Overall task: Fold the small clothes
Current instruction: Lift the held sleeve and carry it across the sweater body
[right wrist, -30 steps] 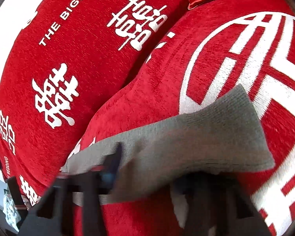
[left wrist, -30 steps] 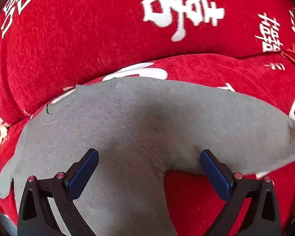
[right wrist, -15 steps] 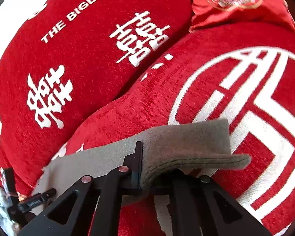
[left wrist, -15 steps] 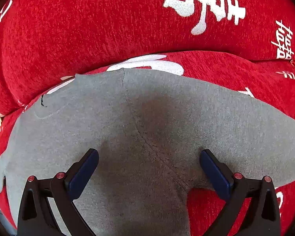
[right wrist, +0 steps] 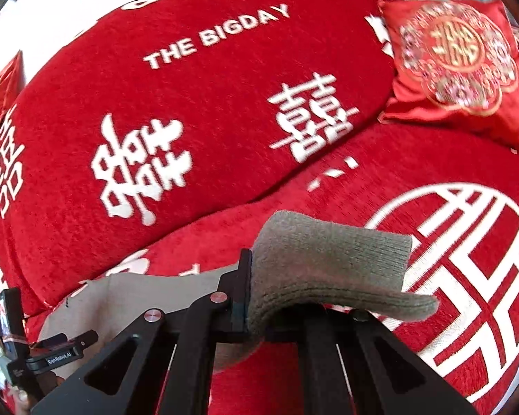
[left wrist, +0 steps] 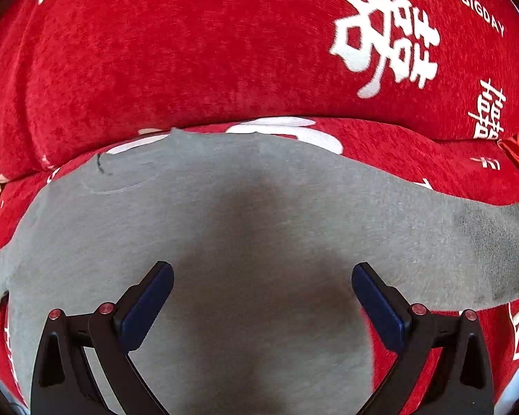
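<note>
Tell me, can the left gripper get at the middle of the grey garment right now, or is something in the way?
Probably yes. The left gripper hangs open right above the grey garment, with nothing between its fingers and the cloth. The right gripper is shut on the ribbed cuff, off at one end.

The grey garment [left wrist: 259,228] runs off the left wrist view's edge at three, six and nine o'clock. In the right wrist view its ribbed cuff [right wrist: 332,269] hides the right jaw's tip.
</note>
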